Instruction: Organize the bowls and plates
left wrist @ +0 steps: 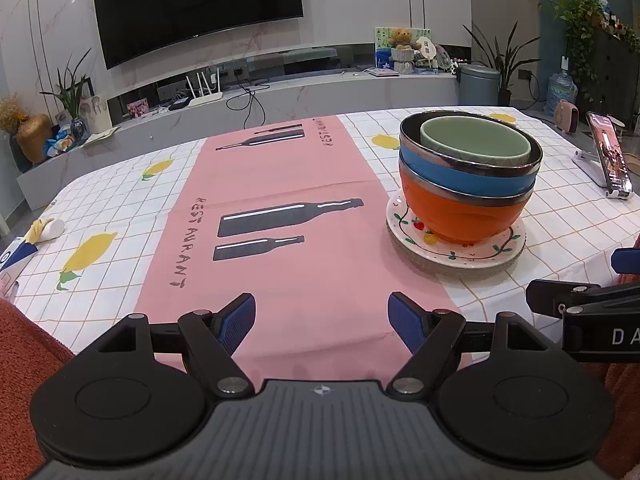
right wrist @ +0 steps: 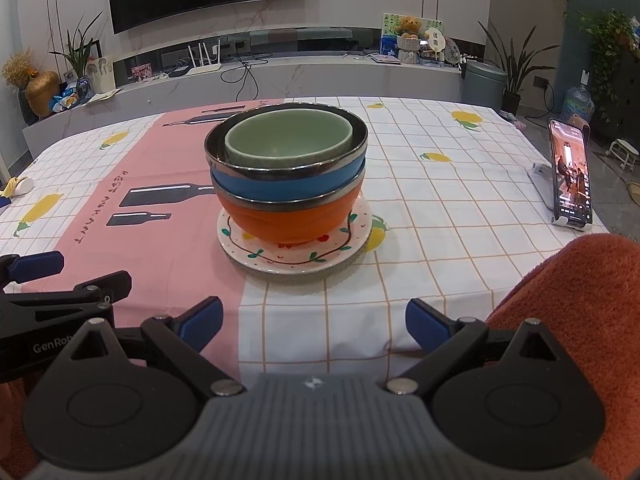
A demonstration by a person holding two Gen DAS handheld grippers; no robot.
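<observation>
- Green bowl (right wrist: 288,136) nests in blue bowl (right wrist: 288,184), in orange bowl (right wrist: 288,220), on painted plate (right wrist: 294,248), mid worktop (right wrist: 460,184).
- Right gripper (right wrist: 314,322) faces the stack dead ahead, nearer; released, empty.
- Left gripper (left wrist: 322,320) has the stack far-right; released, empty.

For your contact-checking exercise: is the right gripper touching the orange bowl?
Apart. The right wrist view shows the right gripper open, with bare tablecloth between its fingertips and the orange bowl.
</observation>
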